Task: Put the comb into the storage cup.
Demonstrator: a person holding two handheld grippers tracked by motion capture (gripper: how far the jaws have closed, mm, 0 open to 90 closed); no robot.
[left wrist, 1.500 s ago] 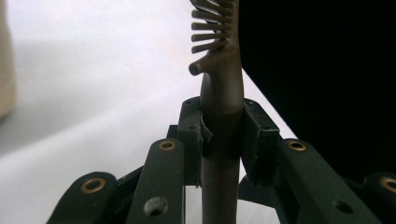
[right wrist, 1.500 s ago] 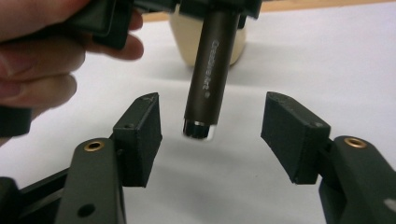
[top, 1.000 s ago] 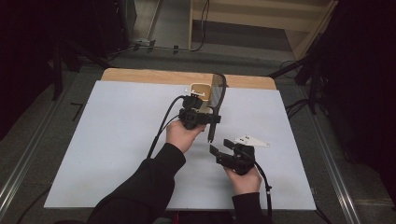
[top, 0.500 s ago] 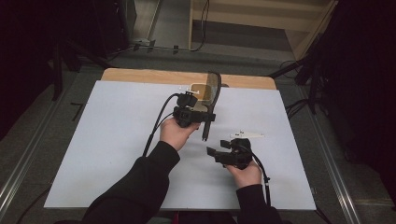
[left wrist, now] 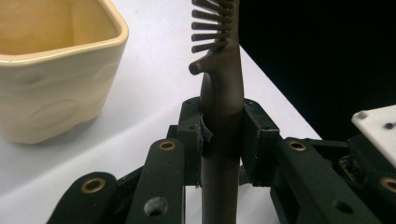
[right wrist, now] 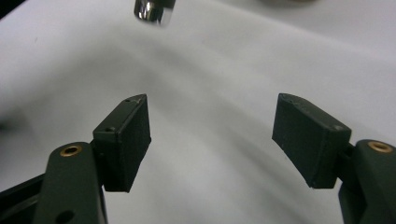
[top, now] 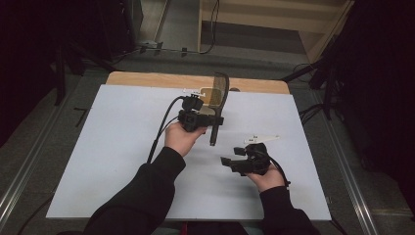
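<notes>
A dark brown hairbrush (top: 219,100) stands nearly upright above the white table, bristle head up and handle end down. My left gripper (top: 213,119) is shut on its handle; in the left gripper view the jaws (left wrist: 222,140) clamp the handle (left wrist: 223,107) below the bristles. A cream square cup (top: 210,95) sits just behind the brush, and it appears large at the upper left as the cup (left wrist: 51,65). My right gripper (top: 233,162) hovers low, to the near right of the brush, open with nothing between its pads (right wrist: 126,140).
The white sheet (top: 112,147) covers the table, with a wooden strip (top: 147,79) along the far edge. A shiny metal end (right wrist: 152,11) shows at the top of the right gripper view. Dark floor and cables surround the table.
My left gripper has shifted slightly left and away with the brush still in it. The right gripper has barely moved.
</notes>
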